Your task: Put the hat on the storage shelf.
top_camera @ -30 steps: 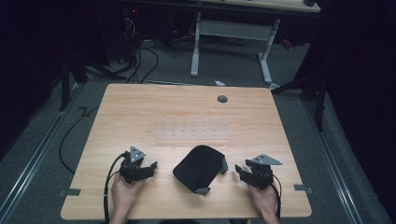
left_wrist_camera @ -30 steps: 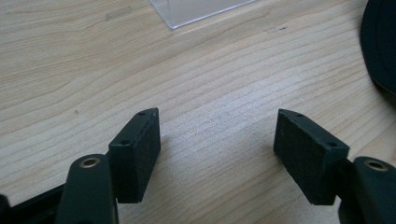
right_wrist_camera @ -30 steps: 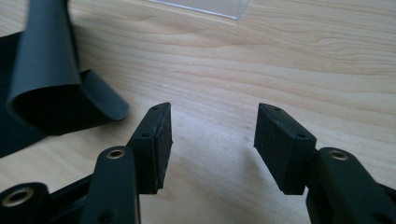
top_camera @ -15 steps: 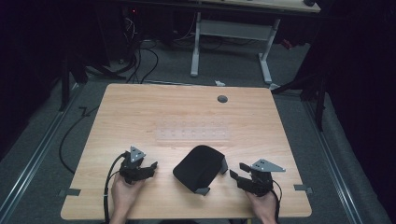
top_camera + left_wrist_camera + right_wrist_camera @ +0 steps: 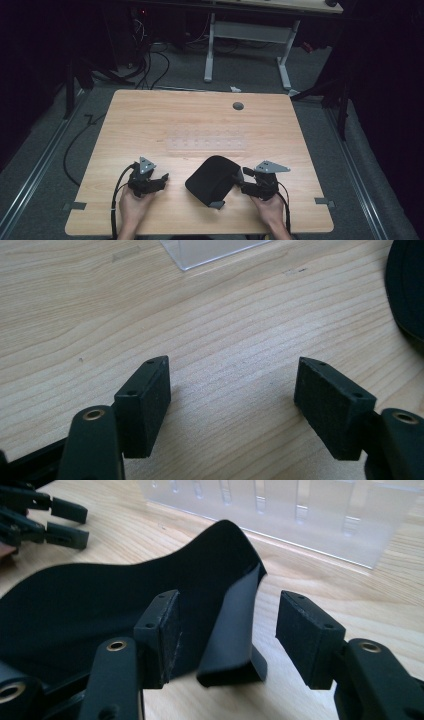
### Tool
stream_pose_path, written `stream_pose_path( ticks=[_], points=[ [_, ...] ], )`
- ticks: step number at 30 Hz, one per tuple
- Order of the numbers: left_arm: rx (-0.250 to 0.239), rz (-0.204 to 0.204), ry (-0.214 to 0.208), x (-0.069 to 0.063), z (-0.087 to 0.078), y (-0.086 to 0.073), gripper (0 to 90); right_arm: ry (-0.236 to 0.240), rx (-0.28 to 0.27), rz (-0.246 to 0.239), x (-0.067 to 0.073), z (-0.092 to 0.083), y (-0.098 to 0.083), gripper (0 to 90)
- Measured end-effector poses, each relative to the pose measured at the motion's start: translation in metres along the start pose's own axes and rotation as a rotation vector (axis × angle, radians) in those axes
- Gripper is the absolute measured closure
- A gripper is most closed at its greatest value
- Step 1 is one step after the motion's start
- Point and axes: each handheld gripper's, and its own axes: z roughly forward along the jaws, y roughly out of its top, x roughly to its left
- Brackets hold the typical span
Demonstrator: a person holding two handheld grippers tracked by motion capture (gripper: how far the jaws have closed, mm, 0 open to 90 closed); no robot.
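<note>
Pale wood table [image 5: 150, 120] under the lamp, dark room all round, cables and a white desk frame on the far floor. Against the frame a second back, the right gripper [image 5: 243, 181] has slid in to the left, its grey plate now close beside the black cap [image 5: 212, 180], and its jaws have just been opening wider. In the right gripper view the cap's stiff black strap [image 5: 235, 630] stands between the two pads, but neither pad presses on it: a gap shows on each side, so that gripper is released, gripping nothing. The left gripper [image 5: 161, 179] sits just where it was, near the front left of the table, jaws spread and bare wood between them in the left gripper view; the cap's edge [image 5: 407, 287] peeks in at the far right of that view, well apart from the pads.

So the cap lies near the front edge, centre-right, between the two grippers, much closer to the right one, its dome swelling away to the left of the strap. Behind it, farther up the table, lies a clear plastic rack [image 5: 206, 145] with a row of slots, just beyond the cap's far edge. A small grey grommet [image 5: 238, 106] sits near the far edge. Nothing lies between the right gripper's pads and the strap.
</note>
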Motion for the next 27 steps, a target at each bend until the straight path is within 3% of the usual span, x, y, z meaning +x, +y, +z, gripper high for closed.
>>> stream_pose_path(
  ticks=[7,10,14,21,27],
  points=[
    [0.001,0.000,0.000,0.000,0.000,0.000,30.8,0.026,0.030,0.047,-0.006,0.019,0.002,45.2],
    [0.001,0.000,-0.001,0.000,0.000,0.000,30.7,0.028,0.036,0.043,-0.006,0.021,0.002,46.4],
    [0.001,0.001,-0.001,0.000,0.000,0.000,30.7,0.033,0.050,0.019,-0.003,0.024,0.002,53.6],
    [0.001,0.001,0.000,0.000,0.000,0.000,30.6,0.053,0.044,0.017,-0.004,0.024,0.000,67.8],
    [0.001,0.000,-0.001,0.000,0.000,0.000,30.4,0.086,0.042,0.018,-0.007,0.021,0.000,74.7]
  ],
)
